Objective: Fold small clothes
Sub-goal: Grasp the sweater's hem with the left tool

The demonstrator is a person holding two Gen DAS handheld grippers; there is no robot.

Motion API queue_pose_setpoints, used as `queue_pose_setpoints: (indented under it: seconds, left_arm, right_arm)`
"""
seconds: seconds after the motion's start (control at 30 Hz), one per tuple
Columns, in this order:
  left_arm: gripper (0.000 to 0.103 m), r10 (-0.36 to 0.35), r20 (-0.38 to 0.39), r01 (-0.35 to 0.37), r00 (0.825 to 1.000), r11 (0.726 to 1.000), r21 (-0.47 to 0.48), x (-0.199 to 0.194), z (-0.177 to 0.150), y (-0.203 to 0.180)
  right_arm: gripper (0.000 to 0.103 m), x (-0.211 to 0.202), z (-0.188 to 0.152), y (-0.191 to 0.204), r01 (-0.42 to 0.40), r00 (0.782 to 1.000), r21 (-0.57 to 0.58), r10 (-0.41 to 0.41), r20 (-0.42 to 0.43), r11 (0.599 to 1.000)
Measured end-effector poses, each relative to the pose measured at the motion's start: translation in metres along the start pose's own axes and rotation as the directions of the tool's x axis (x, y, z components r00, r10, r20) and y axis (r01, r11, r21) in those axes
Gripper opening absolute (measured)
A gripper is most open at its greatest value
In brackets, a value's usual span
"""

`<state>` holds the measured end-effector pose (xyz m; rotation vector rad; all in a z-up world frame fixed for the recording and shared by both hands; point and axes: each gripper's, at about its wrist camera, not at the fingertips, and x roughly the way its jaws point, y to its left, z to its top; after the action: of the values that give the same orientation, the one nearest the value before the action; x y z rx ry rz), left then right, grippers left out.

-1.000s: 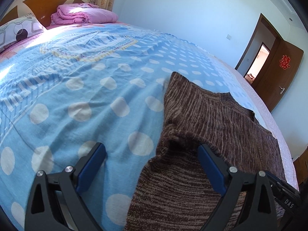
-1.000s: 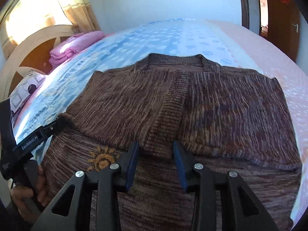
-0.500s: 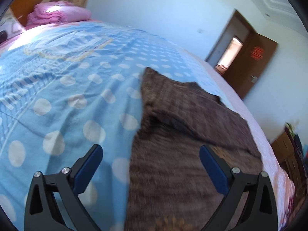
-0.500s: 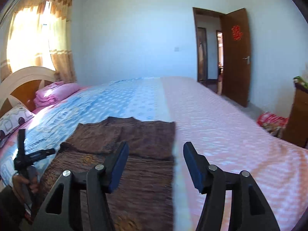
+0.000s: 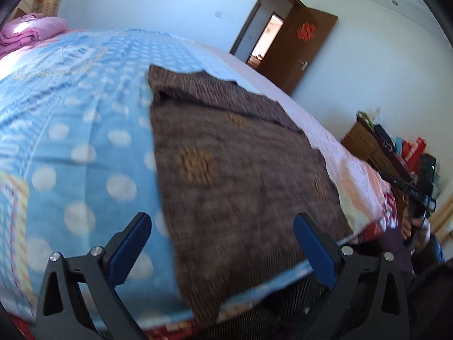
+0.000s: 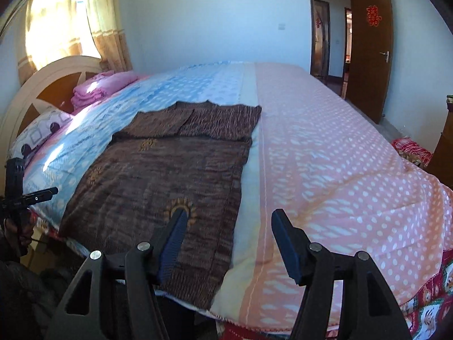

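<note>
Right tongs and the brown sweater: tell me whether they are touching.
Apart. In the right wrist view the right tongs stand open and empty above the brown sweater, which lies flat on the bed.

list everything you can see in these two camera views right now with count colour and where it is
knitted garment: one, brown, flat on the bed, far part folded over
bedspread: one, blue and pink with white dots, covering the bed
folded bedding: one pile, pink, by the headboard
pillow: one, patterned white, head of bed
headboard: one, cream and brown
curtain: one, orange, sunlit window
door: one, brown, open, red ornament
left tongs: open, above the garment's near edge
right tongs: open, holding nothing
</note>
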<state>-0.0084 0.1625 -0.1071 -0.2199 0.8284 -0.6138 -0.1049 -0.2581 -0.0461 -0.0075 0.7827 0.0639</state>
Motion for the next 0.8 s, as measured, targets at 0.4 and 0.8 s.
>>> queue_pose_setpoints:
  seconds: [0.4,0.8]
  left_arm:
    - [0.099,-0.036,-0.085,0.031,0.996,0.998,-0.06,0.023,-0.04,-0.003]
    - [0.073,-0.072,-0.147,0.061,0.987,0.995,-0.079,0.024,-0.046,0.003]
  right_arm:
    - [0.063,0.063,-0.056,0.037,-0.062,0.96,-0.026,0.053,-0.276,0.998]
    - [0.062,0.075,-0.057,0.057,-0.041,0.924,-0.069,0.012,-0.383,0.997]
